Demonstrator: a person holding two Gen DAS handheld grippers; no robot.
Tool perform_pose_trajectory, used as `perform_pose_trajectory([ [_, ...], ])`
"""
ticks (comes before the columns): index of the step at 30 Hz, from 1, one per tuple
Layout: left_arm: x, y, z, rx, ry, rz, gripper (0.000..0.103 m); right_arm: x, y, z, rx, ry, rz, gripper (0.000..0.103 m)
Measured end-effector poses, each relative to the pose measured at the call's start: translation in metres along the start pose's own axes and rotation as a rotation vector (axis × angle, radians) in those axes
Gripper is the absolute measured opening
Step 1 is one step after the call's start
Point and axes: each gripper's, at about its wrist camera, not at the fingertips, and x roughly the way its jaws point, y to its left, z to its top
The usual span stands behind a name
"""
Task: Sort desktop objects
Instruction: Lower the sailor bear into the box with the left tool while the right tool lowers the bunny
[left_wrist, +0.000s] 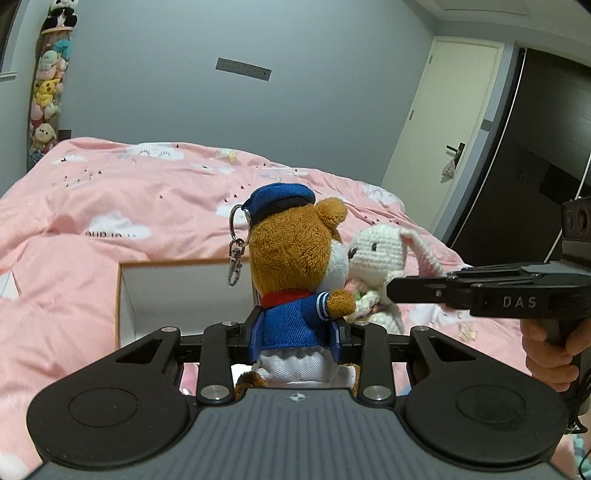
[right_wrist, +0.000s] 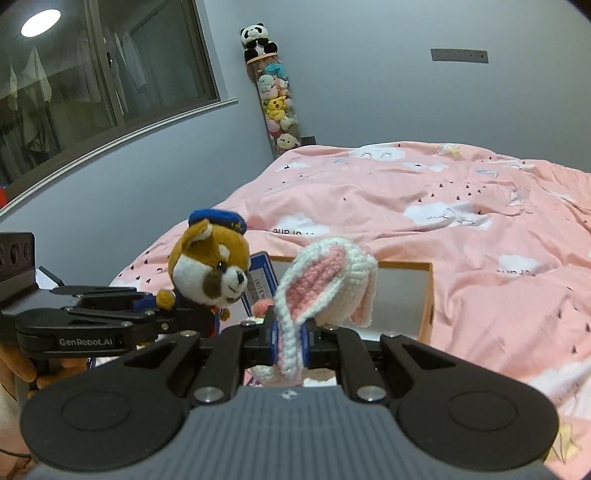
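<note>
Plush dog (left_wrist: 295, 273) in a blue cap and blue sailor jacket sits upright in the left wrist view, long axis vertical, back of the head toward the camera, snout pointing right toward the crochet rabbit (left_wrist: 376, 258). Left gripper (left_wrist: 299, 332) pinches the dog at the waist, one pad on each side of the jacket, dog held above the pink bedspread (left_wrist: 110, 206) and in front of a white box with a wood-coloured rim (left_wrist: 177, 263). Metal keyring and clasp (left_wrist: 236, 251) hang from the cap on the left. Rabbit faces left, nose touching the dog's snout, body upright. Right gripper (left_wrist: 391, 291) enters from the right edge, level, carried by a hand (left_wrist: 554, 354); its side reads "DAS"; whether it grips the rabbit cannot be told from this view. Right wrist view: right gripper (right_wrist: 290, 339) has its pads pressed on one pink-lined ear (right_wrist: 291, 332) of the rabbit (right_wrist: 332, 288), ear running vertically between them; the rest of the head and second ear flop to the right above the fingers. Dog (right_wrist: 210, 269) stands left of the rabbit, face turned right and slightly down. Left gripper (right_wrist: 166, 314) comes in level from the left, side marked "GenRobot.AI". A blue-edged tag (right_wrist: 260, 280) with small print, unreadable, shows between dog and rabbit. Box rim (right_wrist: 428, 295) lies behind, on the bedspread.
</note>
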Motion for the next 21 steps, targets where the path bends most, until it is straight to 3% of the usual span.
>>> perform_pose_trajectory([
  [5, 0.035, 0.019, 0.002, -0.036, 0.089, 0.004, 0.039, 0.035, -0.011, 0.007, 0.026, 0.045, 0.000, 0.012],
  [12, 0.077, 0.029, -0.026, -0.057, 0.213, 0.048, 0.039, 0.076, -0.026, -0.008, 0.063, 0.149, -0.004, 0.012],
  [21, 0.103, 0.033, -0.045, -0.045, 0.299, 0.127, 0.039, 0.102, -0.036, -0.016, -0.081, 0.287, -0.050, 0.012],
])
